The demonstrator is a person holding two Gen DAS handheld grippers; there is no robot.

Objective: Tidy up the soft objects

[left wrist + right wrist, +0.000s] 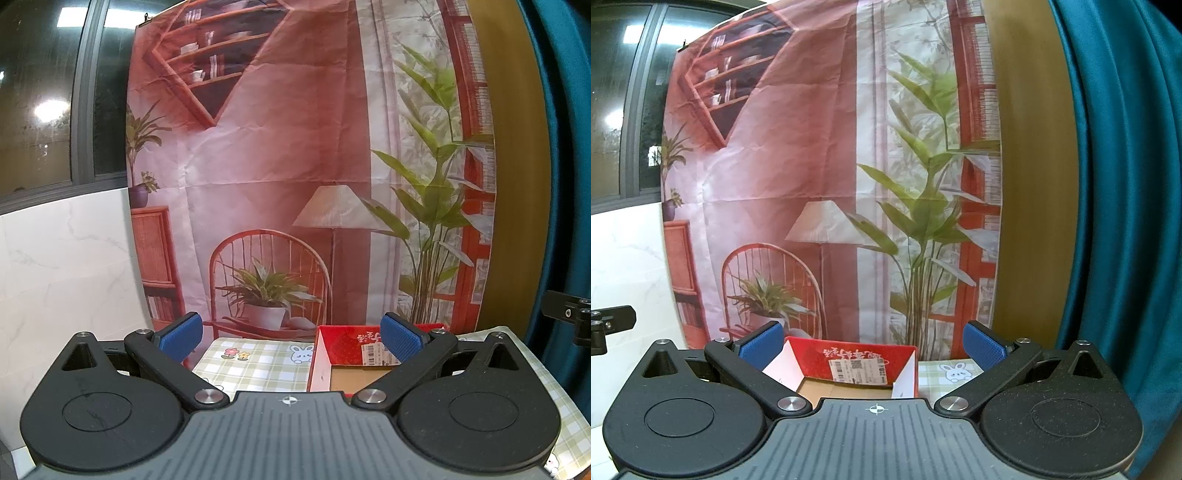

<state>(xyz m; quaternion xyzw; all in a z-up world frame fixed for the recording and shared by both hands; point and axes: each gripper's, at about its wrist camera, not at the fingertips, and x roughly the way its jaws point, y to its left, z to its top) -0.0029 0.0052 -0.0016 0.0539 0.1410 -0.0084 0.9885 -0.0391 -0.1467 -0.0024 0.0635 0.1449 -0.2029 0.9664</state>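
On the checked surface [255, 365], an open red box [849, 363] sits just ahead of both grippers: left gripper [291, 338] and right gripper [873, 345] fingers spread wide, holding nothing.

Left gripper [291, 338] and right gripper [871, 345] level — jaws spread wide, nothing between them.

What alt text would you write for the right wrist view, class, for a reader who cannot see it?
An open, empty right tool points at a red cardboard box standing open on a checked tablecloth. Behind hang a printed room-scene backdrop and a teal curtain.
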